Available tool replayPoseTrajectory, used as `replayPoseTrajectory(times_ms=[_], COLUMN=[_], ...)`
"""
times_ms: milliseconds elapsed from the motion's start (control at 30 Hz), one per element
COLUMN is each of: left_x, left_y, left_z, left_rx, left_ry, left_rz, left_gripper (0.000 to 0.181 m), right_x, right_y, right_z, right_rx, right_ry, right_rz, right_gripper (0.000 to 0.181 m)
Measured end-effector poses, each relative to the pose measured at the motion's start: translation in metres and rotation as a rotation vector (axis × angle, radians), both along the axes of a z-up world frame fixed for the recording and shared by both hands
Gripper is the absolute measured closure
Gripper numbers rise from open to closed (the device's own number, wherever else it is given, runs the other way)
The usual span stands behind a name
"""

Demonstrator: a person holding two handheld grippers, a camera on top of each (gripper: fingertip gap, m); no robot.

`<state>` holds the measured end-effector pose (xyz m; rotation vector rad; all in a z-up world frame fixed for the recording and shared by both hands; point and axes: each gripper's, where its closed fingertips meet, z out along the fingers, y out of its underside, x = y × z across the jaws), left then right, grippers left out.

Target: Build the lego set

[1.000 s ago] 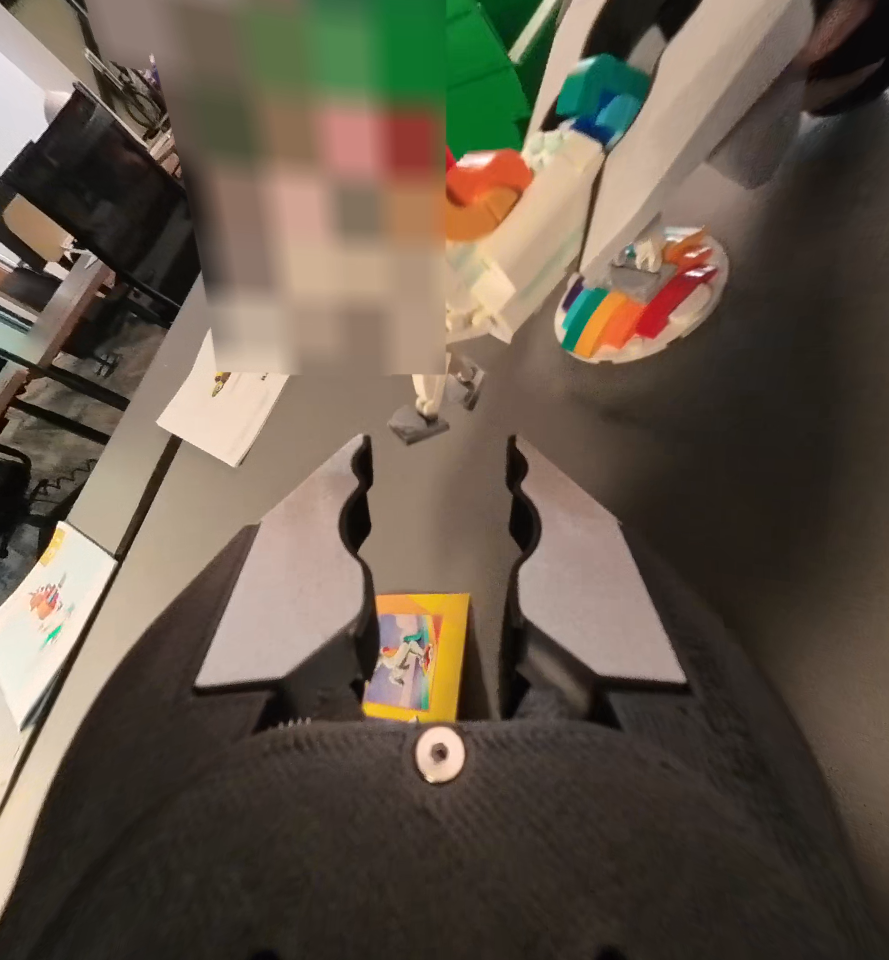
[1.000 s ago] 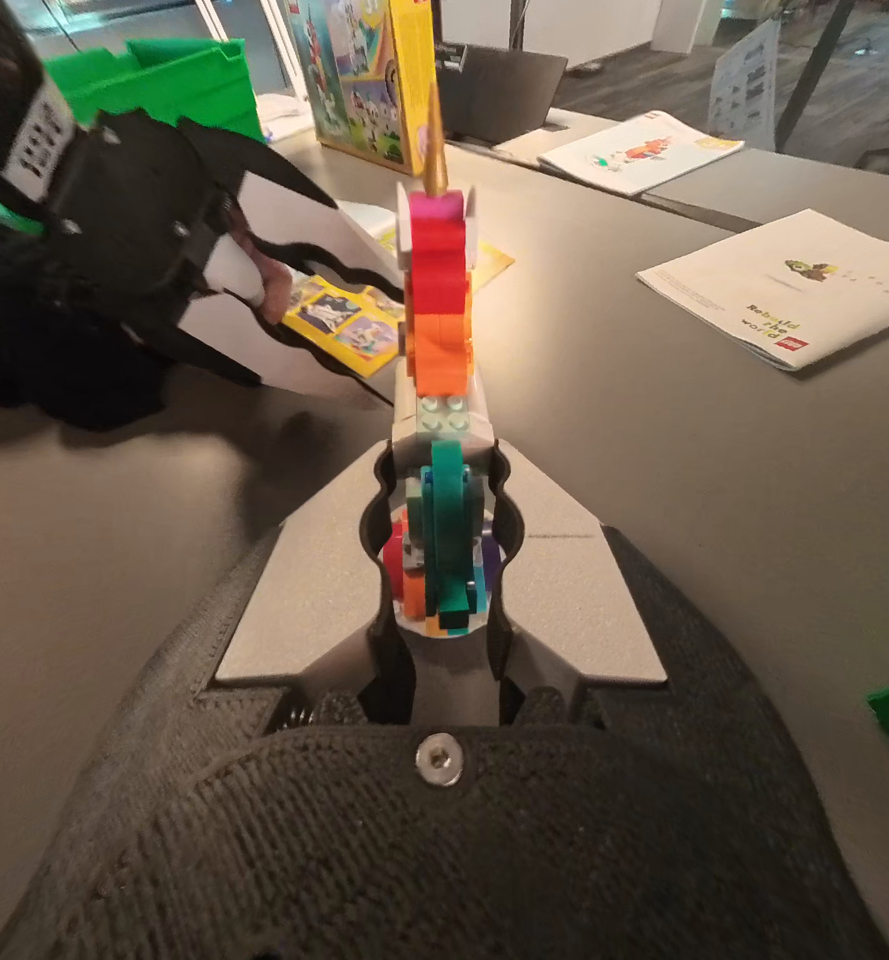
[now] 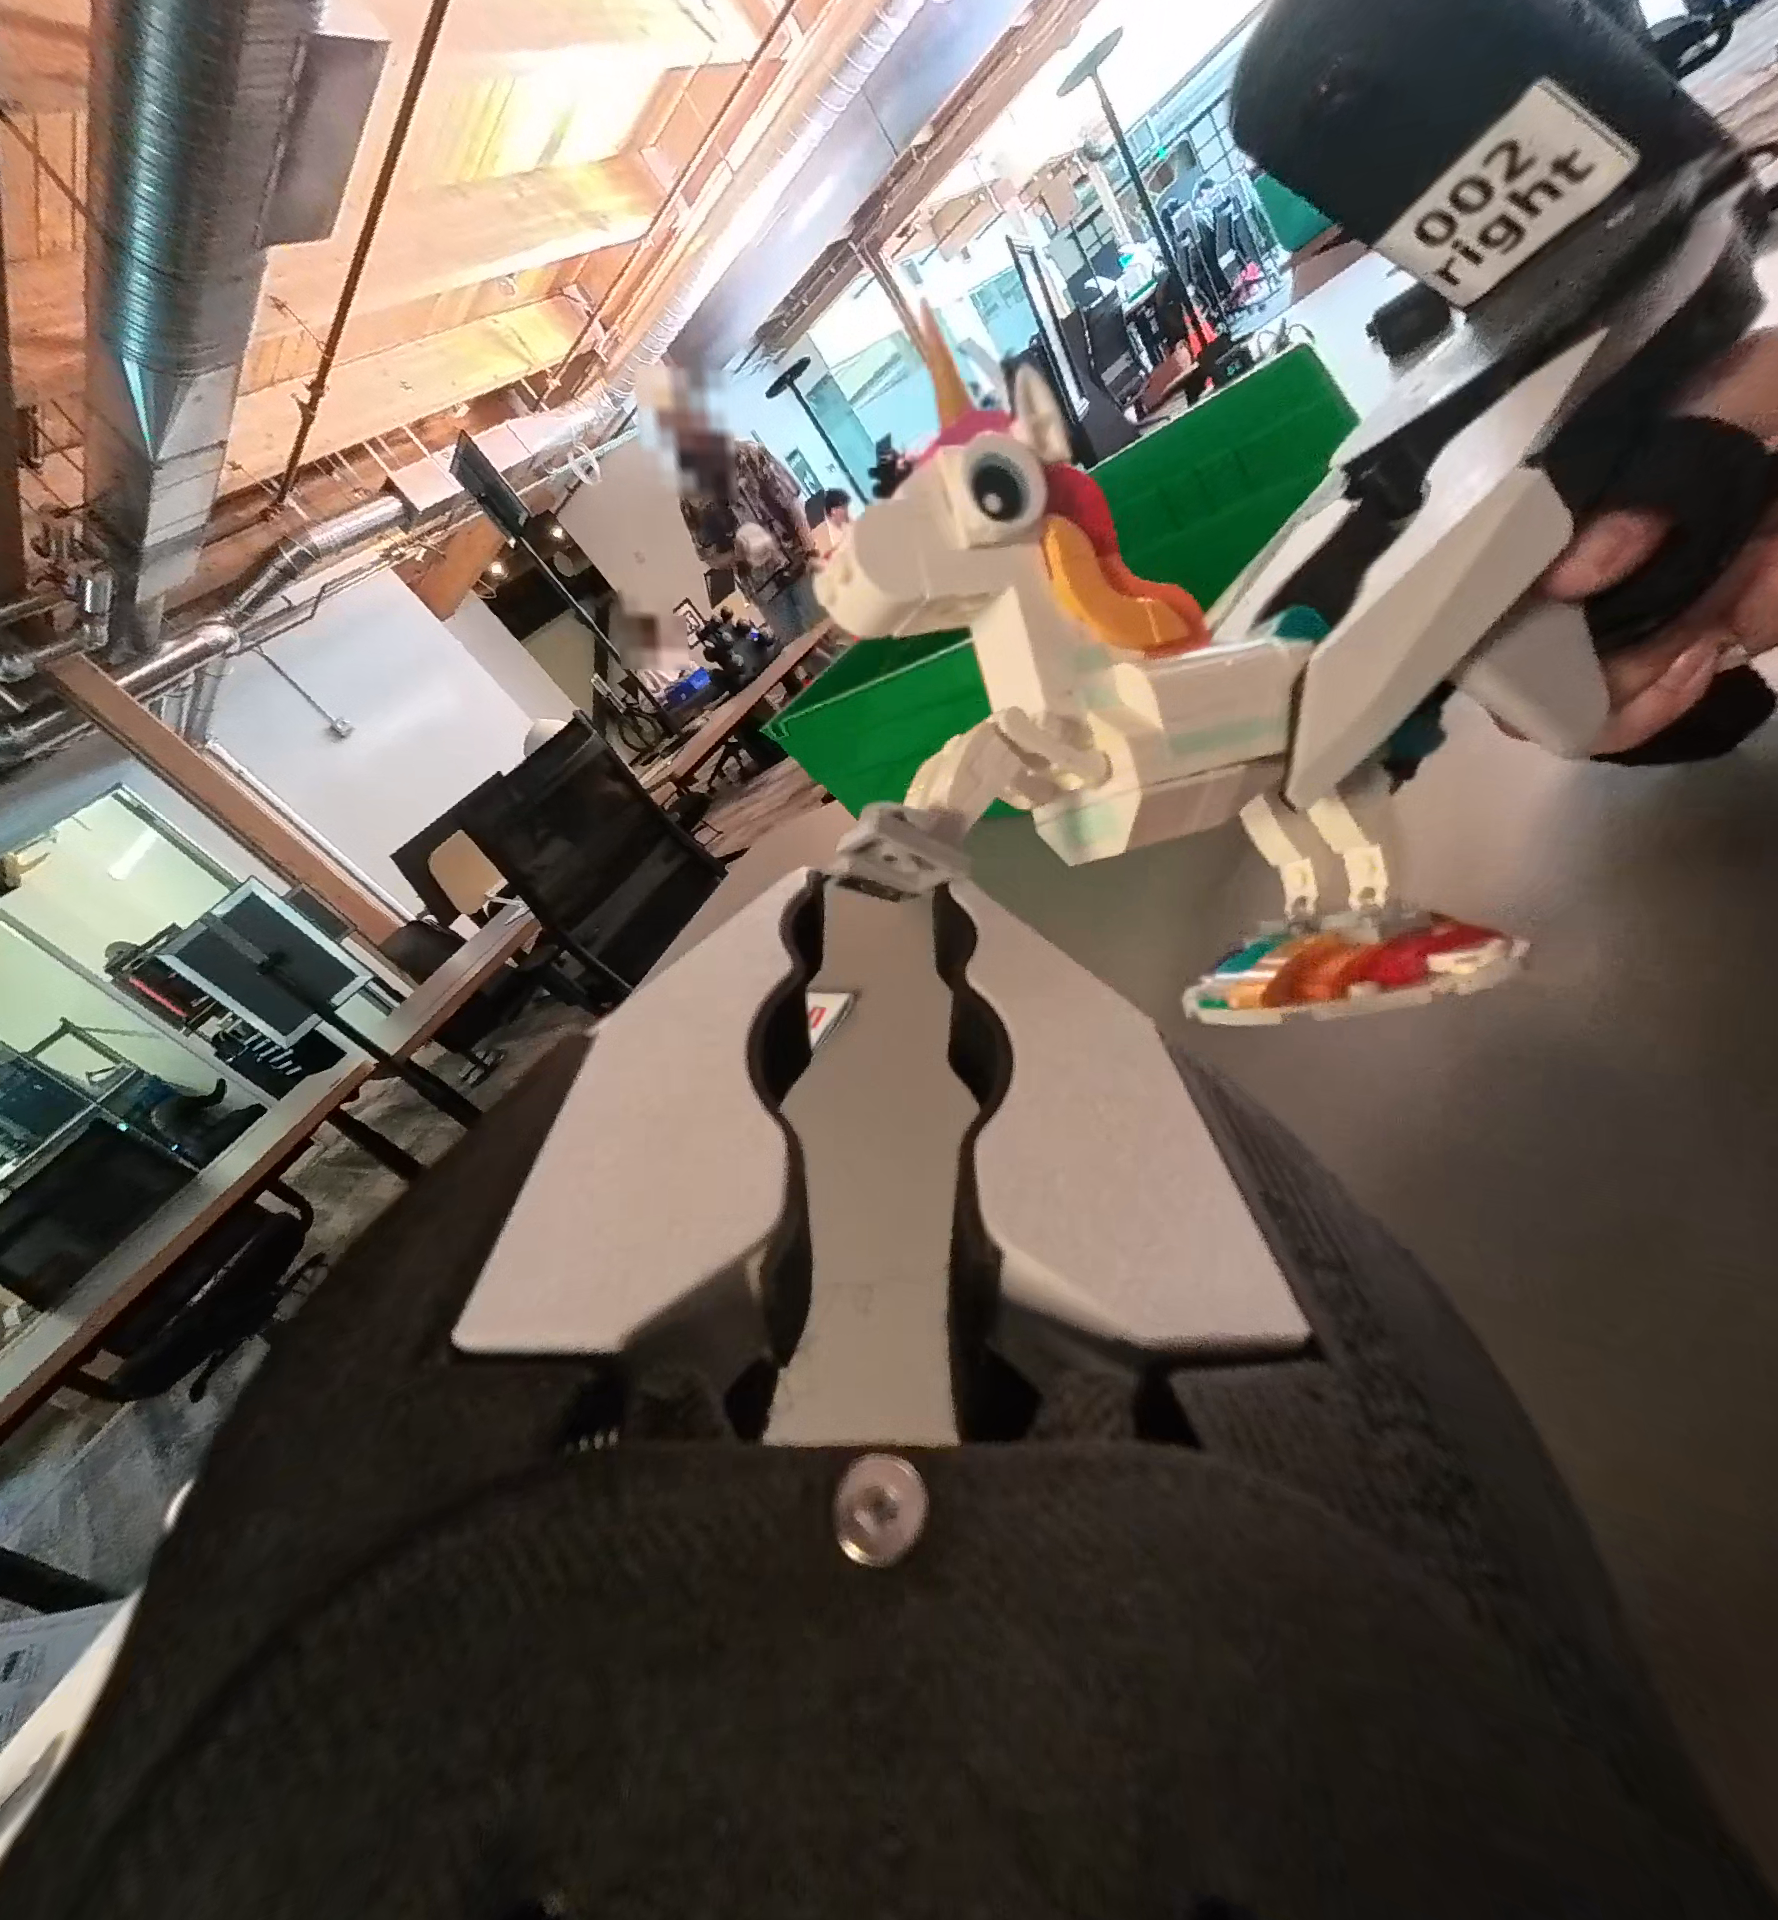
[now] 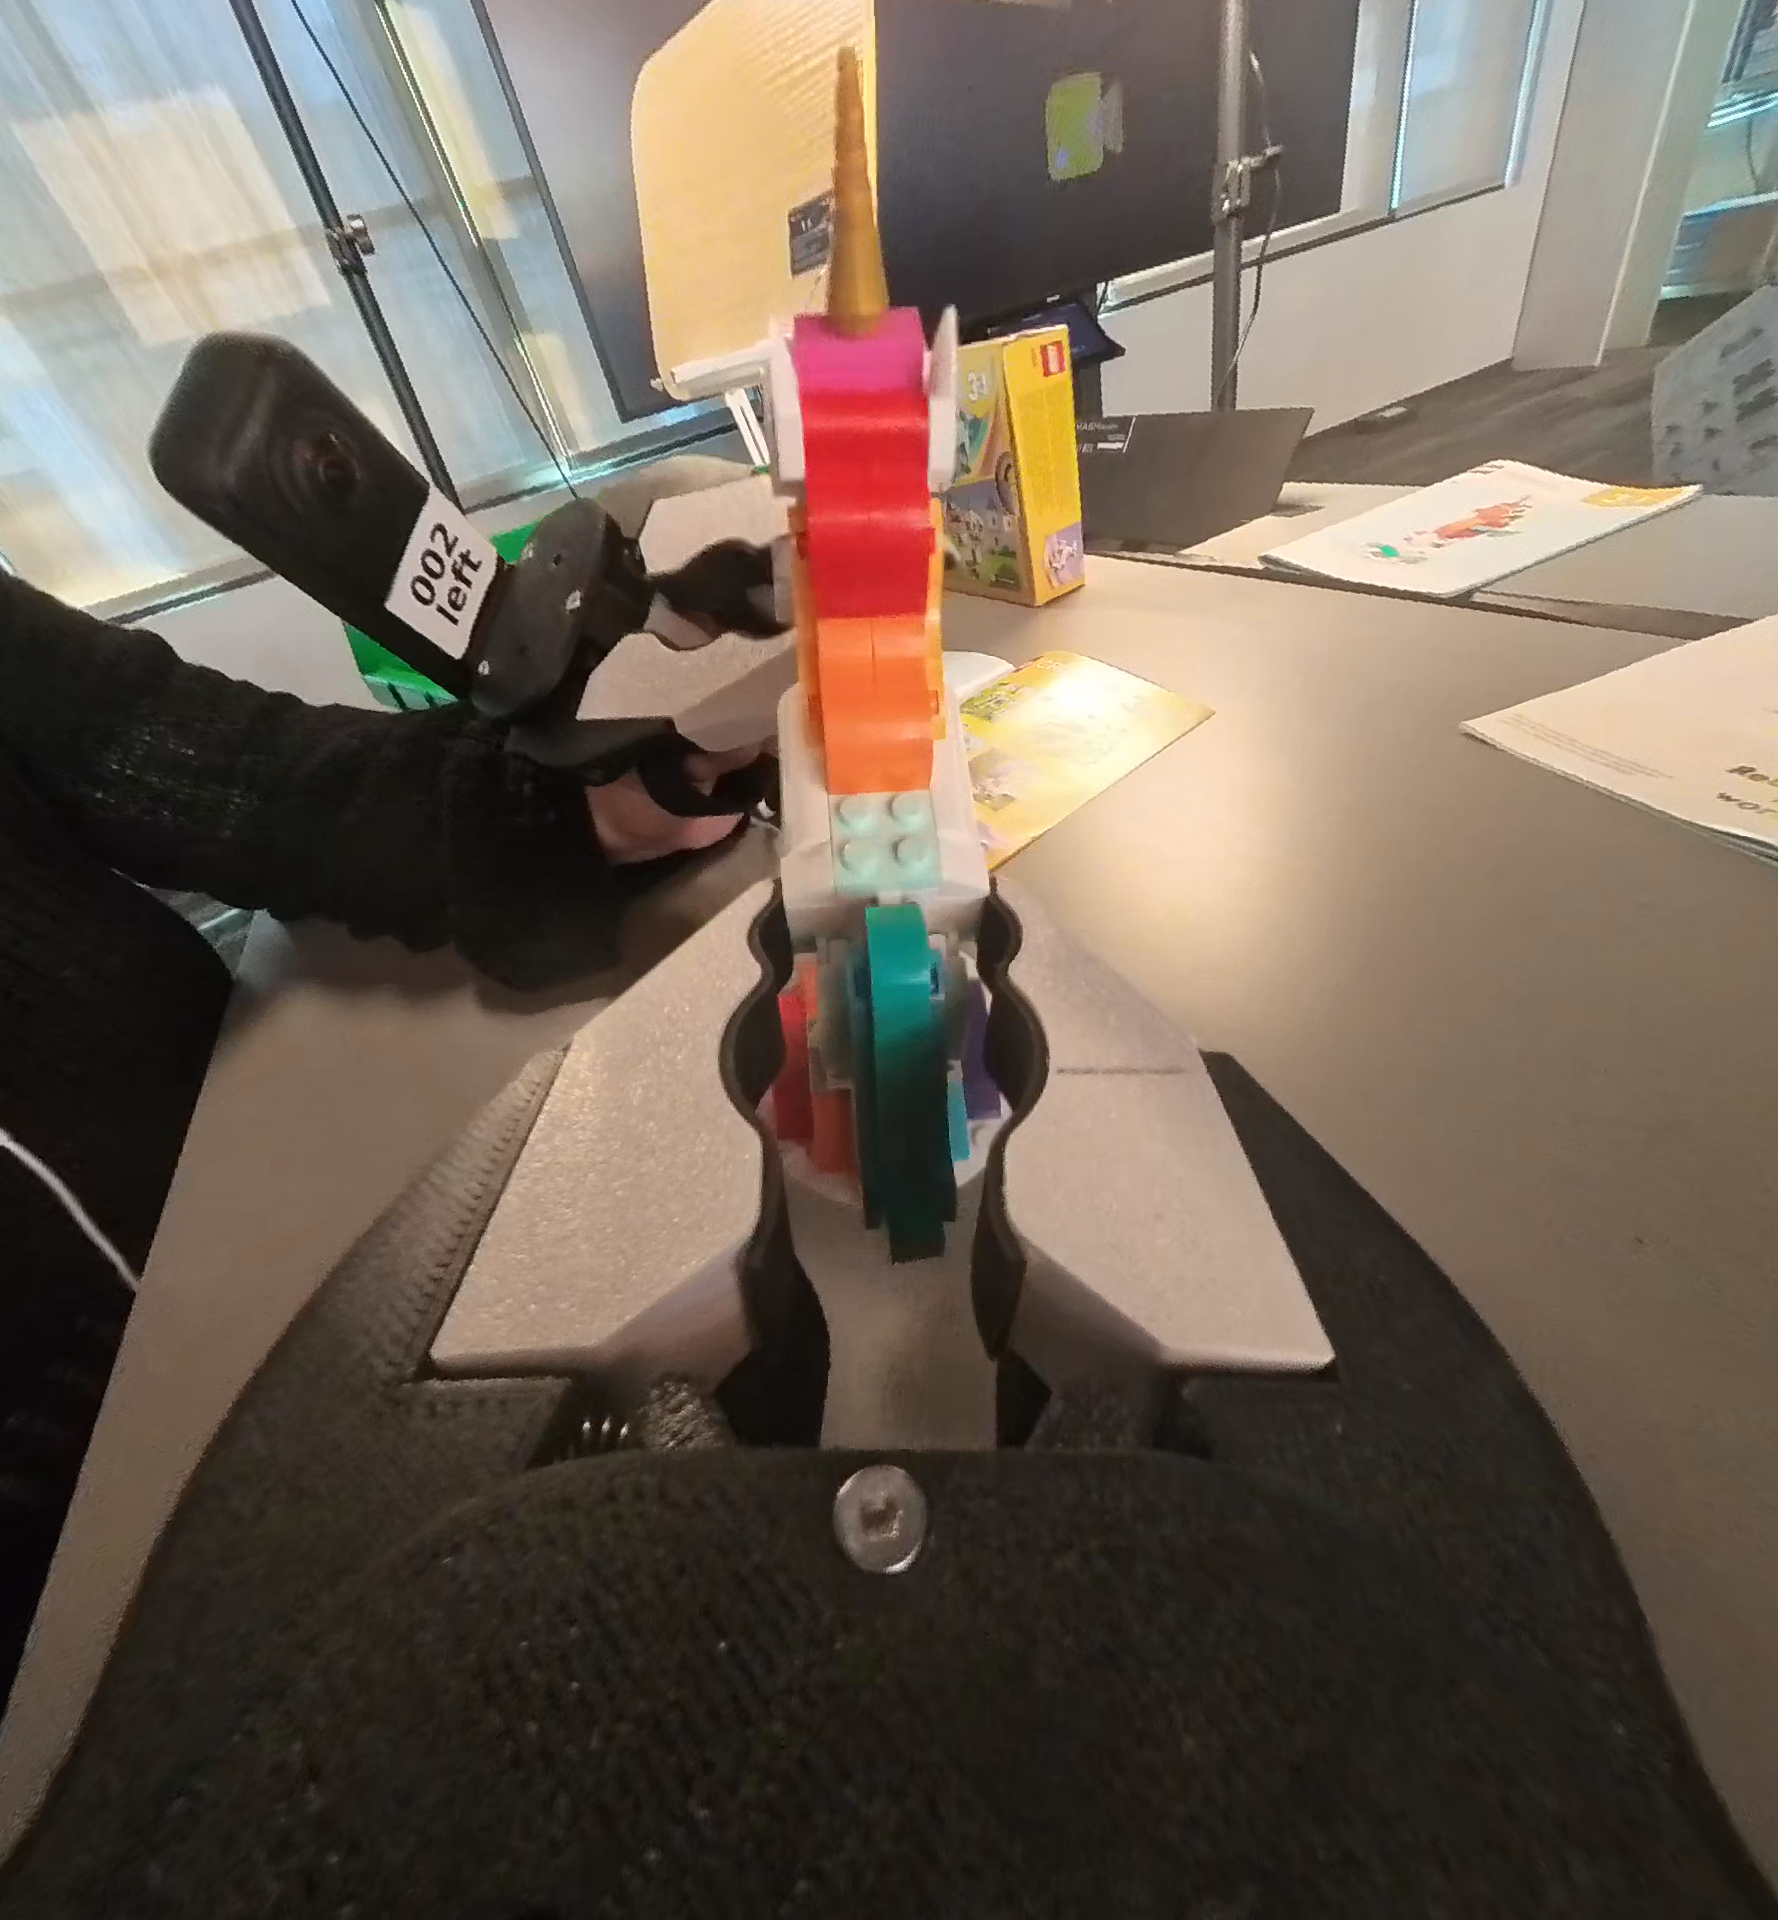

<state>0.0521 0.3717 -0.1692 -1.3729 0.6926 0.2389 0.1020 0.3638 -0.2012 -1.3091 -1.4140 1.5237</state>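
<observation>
The left gripper (image 3: 880, 914) occupied the 6 o'clock half of the left wrist view, its jaws set narrow with a clear gap between them. A small grey hoof piece (image 3: 900, 844) on the raised front leg of the lego unicorn (image 3: 1103, 665) sat right at the jaw tips; whether the tips pinched it could not be told. Toward 2 o'clock from there, the unicorn was held tilted in the air above the dark desk (image 3: 1591, 1195). Its round rainbow base (image 3: 1358, 961), fixed under the hind legs, hung clear of the desk surface. A green bin (image 3: 895, 717) stood behind the model at 12 o'clock. At 2 o'clock the right gripper (image 3: 1321, 717) clamped the rear of the unicorn's body, with a person's hand (image 3: 1695, 582) around its handle.

In the right wrist view, the left gripper (image 4: 750, 665) entered from 9 o'clock, carried by a hand in a black sleeve (image 4: 189, 769), and reached the model's front. At centre, the right gripper (image 4: 885, 935) had its jaws closed on the unicorn's hindquarters, with the teal tail (image 4: 906, 1070) lying between them. The rainbow mane (image 4: 869, 582) and gold horn (image 4: 857, 197) rose toward 12 o'clock. A yellow lego box (image 4: 1030, 478) stood at 1 o'clock. A yellow leaflet (image 4: 1072, 738) lay just beside the model at 2 o'clock. White instruction booklets (image 4: 1685, 738) lay at 2 to 3 o'clock.
</observation>
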Motion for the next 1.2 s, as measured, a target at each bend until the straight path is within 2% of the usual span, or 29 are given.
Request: replayPoseTrajectory(times_ms=[133, 267, 467, 733, 867, 1100, 1200], left_x=[-0.009, -0.039, -0.088, -0.13, -0.137, -0.137, -0.136], left_y=[0.002, -0.001, -0.013, -0.024, -0.022, -0.018, -0.017], left_z=[-0.001, -0.002, -0.003, -0.003, -0.007, -0.014, -0.015], left_rx=[-0.022, -0.039, -0.041, -0.017, -0.031, -0.063, -0.067], left_ry=[-0.026, -0.087, -0.168, -0.203, -0.244, -0.273, -0.271], left_rz=[0.028, 0.121, 0.222, 0.313, 0.315, 0.299, 0.295], left_gripper=[0.158, 0.157, 0.156, 0.156, 0.156, 0.156, 0.156], right_x=[-0.006, -0.022, -0.069, -0.126, -0.134, -0.128, -0.124], right_y=[0.002, 0.015, 0.042, 0.077, 0.089, 0.091, 0.091], right_z=[0.0, 0.003, -0.004, -0.034, -0.042, -0.042, -0.048], right_rx=[0.018, 0.079, 0.233, 0.344, 0.32, 0.321, 0.338], right_ry=[-0.008, -0.03, -0.138, -0.278, -0.301, -0.296, -0.318], right_rz=[-0.013, -0.086, -0.192, -0.201, -0.193, -0.195, -0.2], right_gripper=[0.147, 0.148, 0.147, 0.147, 0.147, 0.146, 0.136])
